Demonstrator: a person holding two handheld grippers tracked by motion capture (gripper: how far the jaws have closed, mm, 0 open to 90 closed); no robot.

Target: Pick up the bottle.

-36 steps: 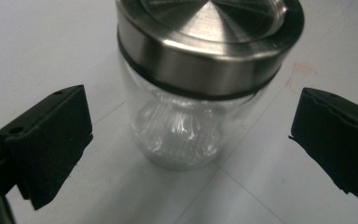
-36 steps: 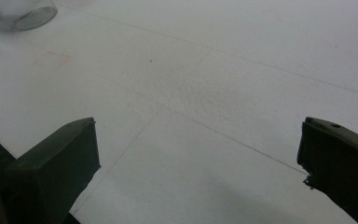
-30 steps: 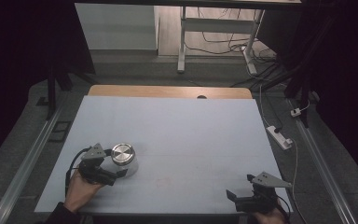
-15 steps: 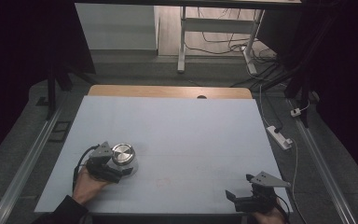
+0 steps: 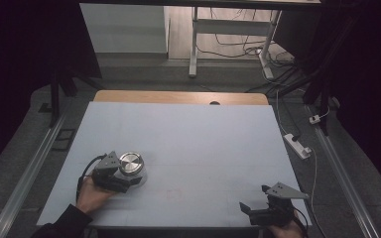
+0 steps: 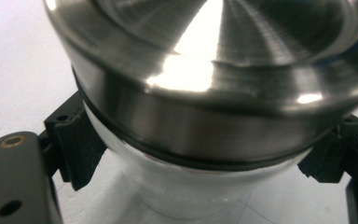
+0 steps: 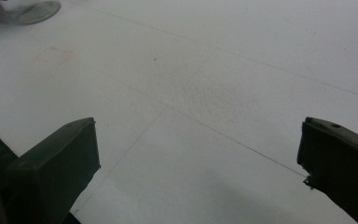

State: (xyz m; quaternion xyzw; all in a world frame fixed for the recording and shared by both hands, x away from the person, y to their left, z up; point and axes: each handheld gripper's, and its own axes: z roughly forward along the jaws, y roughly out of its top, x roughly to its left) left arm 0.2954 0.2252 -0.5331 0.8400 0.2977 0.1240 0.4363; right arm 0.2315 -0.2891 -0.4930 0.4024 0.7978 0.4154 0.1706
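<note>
Pale blue table, wooden far edge, dark cabled floor beyond. Left gripper, jaws just closed, clamps the steel-lidded jar. Right gripper jaws spread wide, holding nothing.

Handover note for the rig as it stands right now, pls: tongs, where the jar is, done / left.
Left tongs: jaws have just been closing and now press on both sides of the glass jar, just below its metal lid.
Right tongs: open, nothing between the jaws, at the near right edge of the table.
Jar: upright on the table at near left, lid on.
Done: left grip on the jar is made.
Left: the lid is untouched and the jar not yet lifted; the right tongs are far from it and would probably need to come across to work the lid.
</note>
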